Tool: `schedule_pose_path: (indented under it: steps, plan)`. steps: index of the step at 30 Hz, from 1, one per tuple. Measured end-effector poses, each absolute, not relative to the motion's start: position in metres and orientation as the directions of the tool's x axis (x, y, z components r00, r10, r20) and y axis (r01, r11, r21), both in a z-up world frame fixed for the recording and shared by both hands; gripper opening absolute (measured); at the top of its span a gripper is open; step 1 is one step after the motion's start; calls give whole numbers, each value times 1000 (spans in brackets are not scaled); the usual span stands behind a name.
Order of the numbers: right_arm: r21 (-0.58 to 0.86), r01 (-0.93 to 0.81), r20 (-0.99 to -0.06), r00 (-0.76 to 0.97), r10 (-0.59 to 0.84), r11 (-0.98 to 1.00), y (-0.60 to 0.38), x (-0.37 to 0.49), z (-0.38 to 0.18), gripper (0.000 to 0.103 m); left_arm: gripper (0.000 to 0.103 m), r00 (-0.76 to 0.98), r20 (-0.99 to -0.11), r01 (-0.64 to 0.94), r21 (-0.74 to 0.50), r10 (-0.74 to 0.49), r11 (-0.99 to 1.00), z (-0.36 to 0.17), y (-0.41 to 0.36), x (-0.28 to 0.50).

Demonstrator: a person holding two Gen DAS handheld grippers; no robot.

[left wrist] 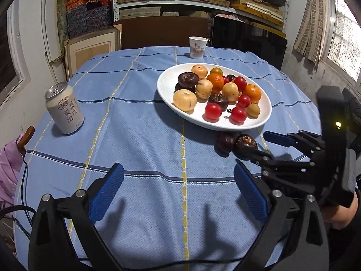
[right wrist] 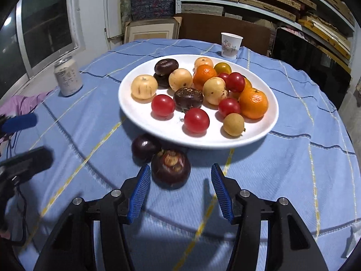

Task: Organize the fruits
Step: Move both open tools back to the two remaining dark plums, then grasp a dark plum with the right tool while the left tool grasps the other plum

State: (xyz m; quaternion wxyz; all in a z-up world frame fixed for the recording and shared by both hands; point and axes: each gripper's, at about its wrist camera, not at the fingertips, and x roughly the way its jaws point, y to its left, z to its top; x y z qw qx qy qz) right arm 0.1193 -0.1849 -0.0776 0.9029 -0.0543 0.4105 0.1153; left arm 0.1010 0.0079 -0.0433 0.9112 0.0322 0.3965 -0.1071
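A: Where's the loose fruit?

B: A dark water chestnut lies on the blue tablecloth, just ahead of the right gripper; a dark plum sits beside it.

A: The plate?

B: The white plate holds tomatoes, oranges and pale fruits.

A: Grippers?

B: Right stands half open, holding nothing; left gripper gapes wide, empty.

Cloth btwn can & plate open; two dark fruits block plate's near rim.
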Motion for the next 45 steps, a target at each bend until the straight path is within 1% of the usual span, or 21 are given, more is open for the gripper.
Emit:
schedule_pose_path:
  steps: [22, 26, 32, 33, 34, 35, 40, 45]
  plan:
    - [6, -253, -756, 632, 170, 967, -182, 127, -81, 57, 96, 661, -729, 209, -46, -176, 977, -43, 12, 106]
    - [2, -248, -758, 631, 163, 969, -182, 127, -82, 62, 96, 659, -731, 211, -47, -177, 976, -44, 13, 106]
    - [11, -245, -768, 619, 165, 970, -182, 131, -86, 62, 96, 653, -736, 209, -51, -178, 977, -48, 14, 107]
    - [10, -247, -768, 618, 166, 969, -182, 130, -86, 60, 96, 653, -736, 208, -52, -178, 977, -48, 14, 106]
    - [11, -249, -768, 619, 168, 968, -181, 130, -86, 47, 96, 653, -736, 208, -52, -178, 977, -48, 15, 106]
    - [19, -258, -770, 613, 179, 966, -181, 130, -86, 40, 96, 654, -736, 207, -50, -176, 977, -48, 15, 107]
    - [23, -254, -762, 621, 181, 967, -187, 115, -77, 40, 96, 654, -736, 214, -47, -178, 976, -46, 12, 112]
    - [50, -235, -735, 649, 195, 971, -206, 82, -64, 40, 96, 626, -752, 274, -32, -204, 961, -50, -20, 132]
